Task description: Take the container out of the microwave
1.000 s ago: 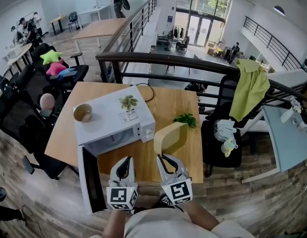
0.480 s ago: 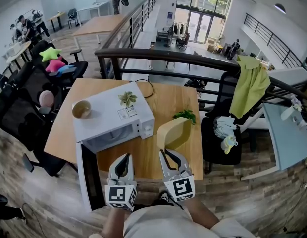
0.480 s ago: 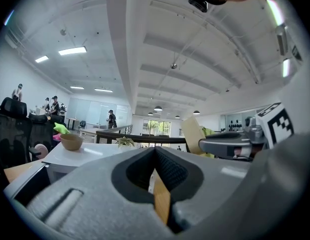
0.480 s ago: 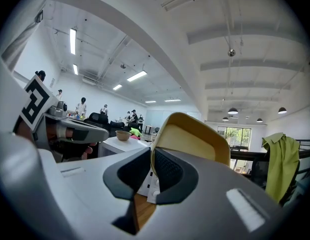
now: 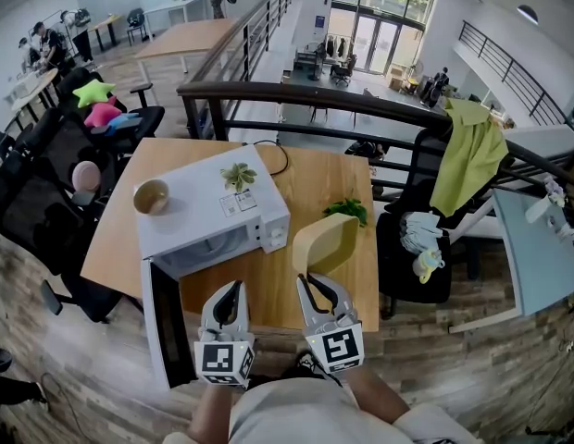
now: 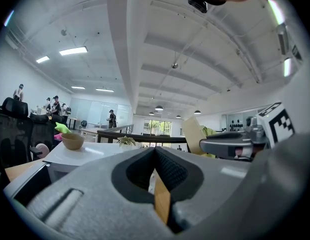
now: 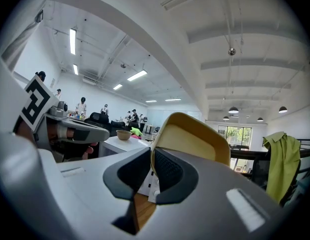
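The white microwave stands on the wooden table with its door swung open toward me on the left. The pale yellow container is outside it, tilted on edge above the table to the right of the microwave. My right gripper is shut on the container's near rim; in the right gripper view the rim sits between the pads and the container rises beyond. My left gripper hovers in front of the microwave opening, shut and holding nothing.
A tan bowl and a small plant rest on top of the microwave. Green leaves lie on the table behind the container. A black chair with a green cloth stands to the right, with black chairs at the left.
Both grippers stay almost where they were. The container remains gripped by the right gripper, drifting very slightly up and right in the view.
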Demonstrator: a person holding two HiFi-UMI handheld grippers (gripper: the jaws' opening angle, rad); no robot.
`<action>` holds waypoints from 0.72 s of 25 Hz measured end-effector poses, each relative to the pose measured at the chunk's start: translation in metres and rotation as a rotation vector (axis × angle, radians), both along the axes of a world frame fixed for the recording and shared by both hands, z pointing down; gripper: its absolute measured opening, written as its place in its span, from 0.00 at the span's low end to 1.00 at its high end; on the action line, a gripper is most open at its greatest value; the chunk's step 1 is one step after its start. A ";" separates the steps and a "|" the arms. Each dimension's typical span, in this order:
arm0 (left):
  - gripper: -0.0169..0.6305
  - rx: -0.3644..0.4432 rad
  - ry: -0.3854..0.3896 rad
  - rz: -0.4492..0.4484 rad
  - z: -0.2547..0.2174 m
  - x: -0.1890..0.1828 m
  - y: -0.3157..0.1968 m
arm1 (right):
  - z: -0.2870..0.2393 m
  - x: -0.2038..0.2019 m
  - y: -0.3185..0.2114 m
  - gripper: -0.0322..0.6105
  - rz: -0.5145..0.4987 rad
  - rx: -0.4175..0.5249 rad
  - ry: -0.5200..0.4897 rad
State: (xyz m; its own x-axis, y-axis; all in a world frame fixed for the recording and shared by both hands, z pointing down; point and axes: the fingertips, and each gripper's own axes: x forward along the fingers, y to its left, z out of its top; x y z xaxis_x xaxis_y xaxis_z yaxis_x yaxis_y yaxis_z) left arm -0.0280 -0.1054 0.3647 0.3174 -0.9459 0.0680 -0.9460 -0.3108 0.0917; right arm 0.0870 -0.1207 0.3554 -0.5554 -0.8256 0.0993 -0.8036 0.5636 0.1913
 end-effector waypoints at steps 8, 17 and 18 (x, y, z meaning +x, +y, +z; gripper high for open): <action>0.03 -0.004 -0.003 -0.001 0.000 0.000 0.000 | 0.000 -0.003 0.001 0.11 -0.005 -0.006 -0.007; 0.03 -0.005 0.000 0.004 0.000 0.002 0.000 | -0.002 -0.005 0.002 0.11 -0.011 -0.003 0.003; 0.03 -0.005 0.001 0.003 0.000 0.002 0.000 | -0.001 -0.005 0.002 0.11 -0.008 -0.006 -0.001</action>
State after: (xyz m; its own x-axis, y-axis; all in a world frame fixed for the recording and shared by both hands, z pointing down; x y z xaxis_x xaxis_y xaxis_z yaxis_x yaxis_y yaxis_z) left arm -0.0261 -0.1054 0.3648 0.3202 -0.9446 0.0729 -0.9451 -0.3131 0.0939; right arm 0.0824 -0.1190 0.3543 -0.5620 -0.8206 0.1033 -0.7994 0.5710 0.1870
